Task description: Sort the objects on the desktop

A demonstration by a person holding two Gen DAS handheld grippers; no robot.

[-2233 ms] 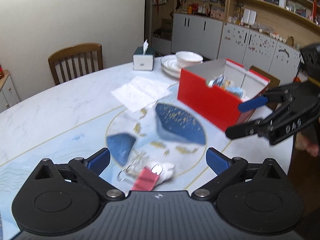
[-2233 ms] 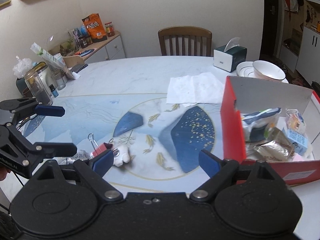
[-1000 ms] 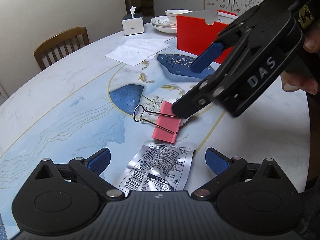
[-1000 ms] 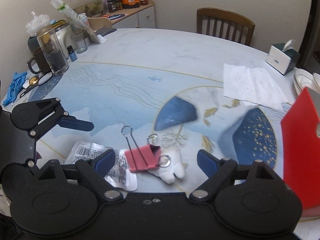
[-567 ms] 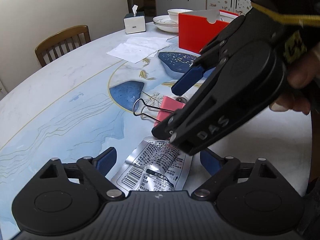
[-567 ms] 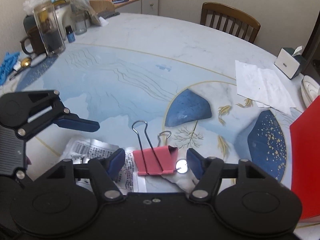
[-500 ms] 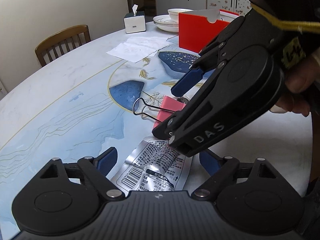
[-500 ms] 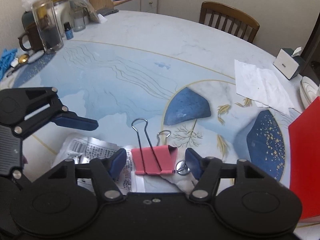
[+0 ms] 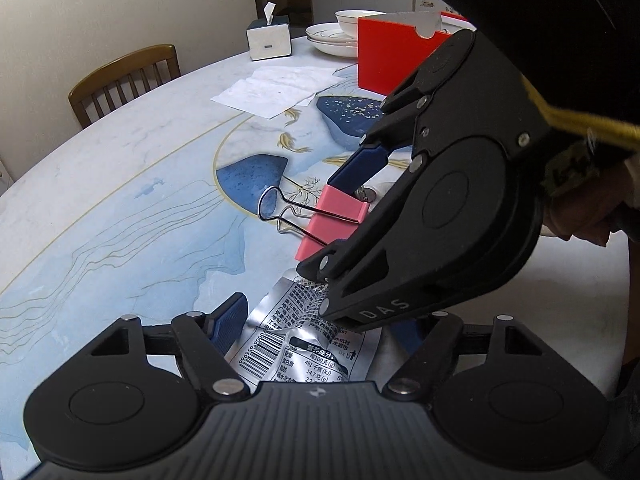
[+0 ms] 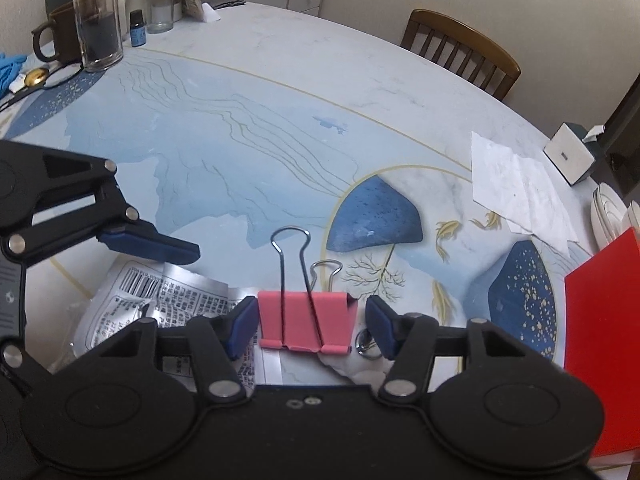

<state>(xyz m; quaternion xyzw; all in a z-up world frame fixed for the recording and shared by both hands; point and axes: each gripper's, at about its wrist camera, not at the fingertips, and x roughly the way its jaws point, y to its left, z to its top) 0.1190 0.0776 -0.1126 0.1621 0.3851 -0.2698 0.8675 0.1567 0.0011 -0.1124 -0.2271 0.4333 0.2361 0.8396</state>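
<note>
A pink binder clip (image 10: 307, 320) with wire handles lies on the table, also in the left wrist view (image 9: 332, 224). My right gripper (image 10: 310, 326) is open around it, one blue pad on each side, left pad close, right pad a little apart. A silver foil packet (image 9: 308, 344) with a barcode lies between the open fingers of my left gripper (image 9: 316, 328), also in the right wrist view (image 10: 160, 296). A small white toy with a metal ring (image 10: 366, 346) lies right of the clip. The red box (image 9: 396, 56) stands at the far right.
White paper sheets (image 9: 280, 88), a tissue box (image 9: 268, 38) and stacked plates with a bowl (image 9: 340, 32) lie far across the table. A glass jar (image 10: 98, 16), mug and small bottle stand at far left. A wooden chair (image 10: 460, 52) stands beyond the edge.
Both grippers have dropped lower and forward. The right gripper's fingers have narrowed around the pink clip; the left gripper's fingers have narrowed around the foil packet.
</note>
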